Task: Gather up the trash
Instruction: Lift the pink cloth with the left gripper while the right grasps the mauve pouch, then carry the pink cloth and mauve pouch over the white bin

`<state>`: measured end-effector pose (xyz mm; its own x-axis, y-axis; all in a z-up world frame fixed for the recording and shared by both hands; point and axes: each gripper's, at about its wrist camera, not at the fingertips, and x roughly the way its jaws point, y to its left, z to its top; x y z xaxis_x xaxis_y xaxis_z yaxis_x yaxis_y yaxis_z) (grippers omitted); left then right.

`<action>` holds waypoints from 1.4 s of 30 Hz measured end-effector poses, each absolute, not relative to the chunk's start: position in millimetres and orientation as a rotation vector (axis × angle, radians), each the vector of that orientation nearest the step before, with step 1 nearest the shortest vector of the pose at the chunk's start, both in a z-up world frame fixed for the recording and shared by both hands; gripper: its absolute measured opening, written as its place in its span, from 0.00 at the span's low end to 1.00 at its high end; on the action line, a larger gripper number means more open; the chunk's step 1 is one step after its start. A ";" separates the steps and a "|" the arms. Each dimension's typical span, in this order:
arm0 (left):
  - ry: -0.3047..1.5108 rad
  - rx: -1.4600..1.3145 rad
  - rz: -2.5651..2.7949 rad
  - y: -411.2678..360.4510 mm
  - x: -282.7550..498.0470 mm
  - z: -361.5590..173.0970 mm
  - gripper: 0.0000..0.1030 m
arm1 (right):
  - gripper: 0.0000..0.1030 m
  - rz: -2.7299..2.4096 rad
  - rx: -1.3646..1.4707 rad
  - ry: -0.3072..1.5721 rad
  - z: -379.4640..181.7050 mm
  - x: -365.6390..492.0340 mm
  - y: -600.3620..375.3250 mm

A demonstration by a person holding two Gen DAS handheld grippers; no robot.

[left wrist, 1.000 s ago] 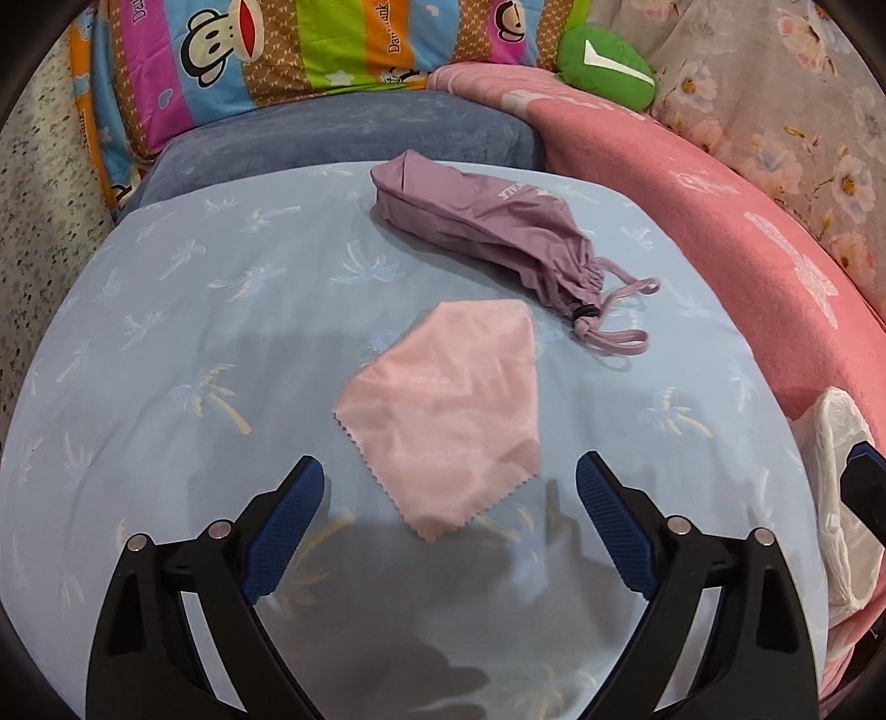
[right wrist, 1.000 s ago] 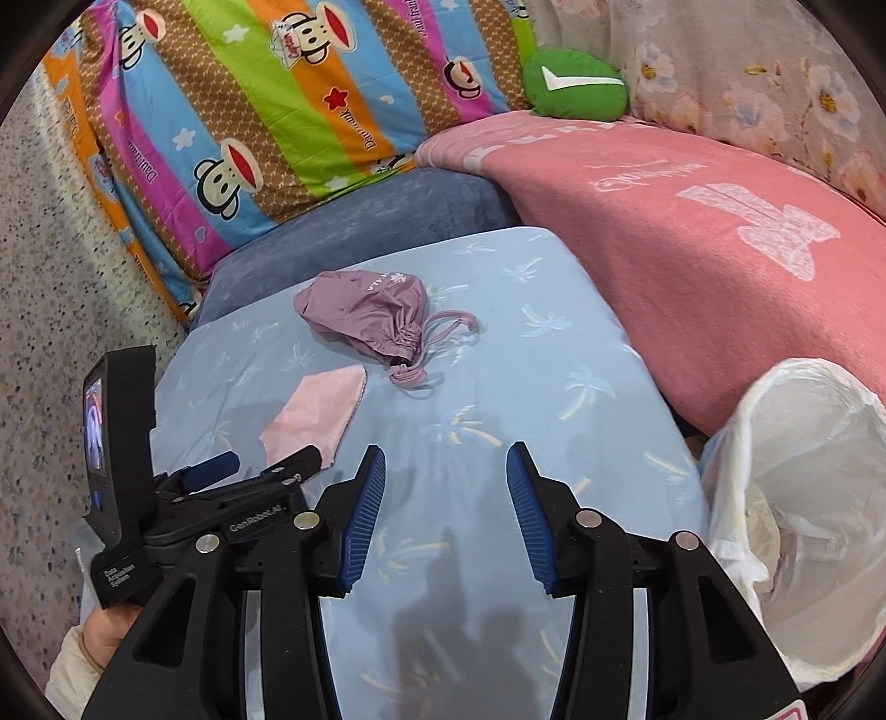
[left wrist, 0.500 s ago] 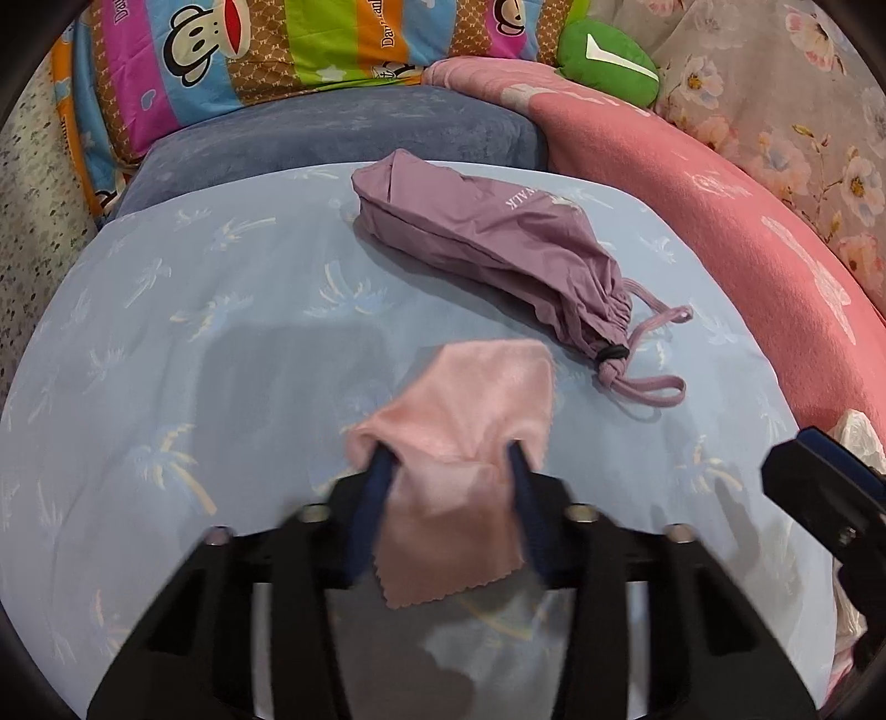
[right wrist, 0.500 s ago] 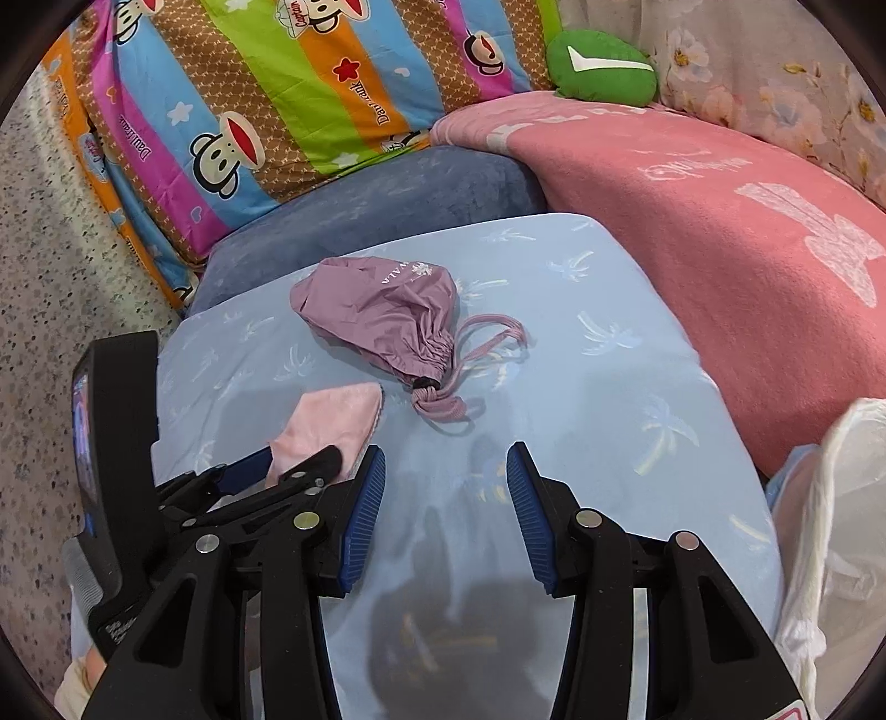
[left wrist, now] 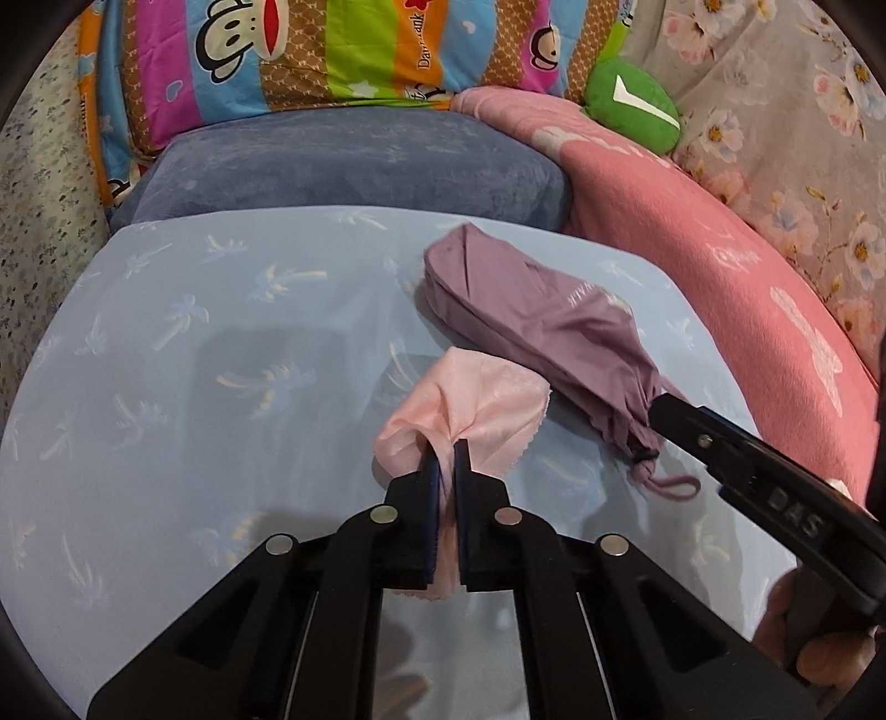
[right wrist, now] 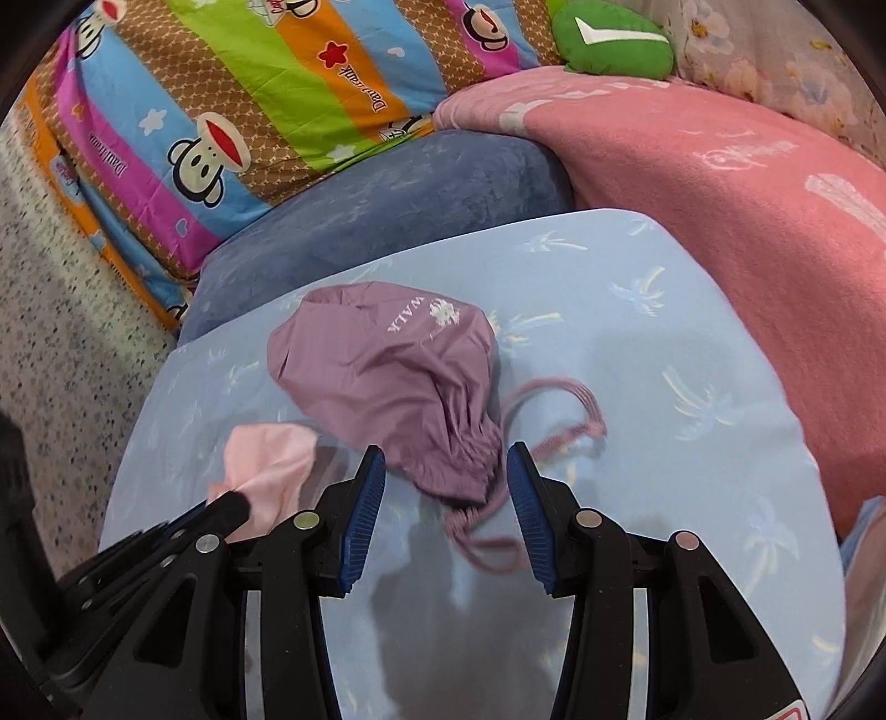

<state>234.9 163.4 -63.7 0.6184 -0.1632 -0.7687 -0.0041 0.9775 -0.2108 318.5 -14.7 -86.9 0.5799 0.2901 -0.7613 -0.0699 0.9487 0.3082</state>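
A pink cloth [left wrist: 470, 404] is bunched between the pads of my left gripper [left wrist: 446, 451], which is shut on it just above the light blue sheet [left wrist: 221, 387]. The same pink cloth [right wrist: 271, 465] shows at lower left in the right wrist view, held by the left gripper [right wrist: 230, 501]. A mauve drawstring pouch [right wrist: 398, 382] lies on the sheet; its gathered neck sits between the open fingers of my right gripper [right wrist: 446, 465], pads apart from it. In the left wrist view the pouch [left wrist: 542, 327] lies right of the cloth, with the right gripper [left wrist: 664, 407] at its neck.
A grey-blue cushion [left wrist: 354, 166] borders the sheet's far edge, with a striped cartoon pillow [left wrist: 332, 50] behind it. A pink blanket [right wrist: 720, 183] rises along the right side, a green plush [right wrist: 609, 39] above it. Speckled floor [right wrist: 66, 354] lies to the left.
My left gripper went from wide open to shut on the pink cloth and lifted it into a bunch. My right gripper moved left and down to the pouch's neck; the white bag left its view.
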 end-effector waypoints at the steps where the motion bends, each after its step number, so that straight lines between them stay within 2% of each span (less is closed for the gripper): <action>1: 0.895 -0.200 -0.088 165.4 236.2 -62.0 0.05 | 0.44 0.211 0.267 0.940 -89.5 324.5 -13.7; 7: 0.882 -0.213 -0.076 173.2 245.0 -58.8 0.05 | 0.43 0.203 0.314 0.988 -108.7 347.3 -5.8; 9: 0.884 -0.215 -0.075 174.4 245.8 -59.0 0.05 | 0.34 0.201 0.302 0.990 -111.1 346.7 -4.2; 10: 0.885 -0.216 -0.075 174.3 245.4 -59.2 0.05 | 0.20 0.203 0.292 1.001 -112.8 346.7 -2.8; 11: 0.886 -0.216 -0.076 173.9 244.5 -59.2 0.05 | 0.15 0.208 0.294 1.010 -114.9 346.2 -2.6; 14: 0.889 -0.220 -0.081 172.8 241.0 -58.2 0.05 | 0.11 0.208 0.288 1.006 -114.2 337.5 -4.9; 27: 0.851 -0.222 -0.129 146.4 209.4 -27.9 0.05 | 0.09 0.167 0.209 0.859 -56.6 254.2 -36.9; 42: 0.775 -0.165 -0.256 71.5 160.4 19.8 0.05 | 0.09 0.082 0.256 0.665 28.5 153.9 -132.5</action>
<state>160.4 71.5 19.8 0.6855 -0.2880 -0.6687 0.1673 0.9562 -0.2403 153.9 -132.5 28.5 0.7853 0.1564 -0.5991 0.0064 0.9655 0.2604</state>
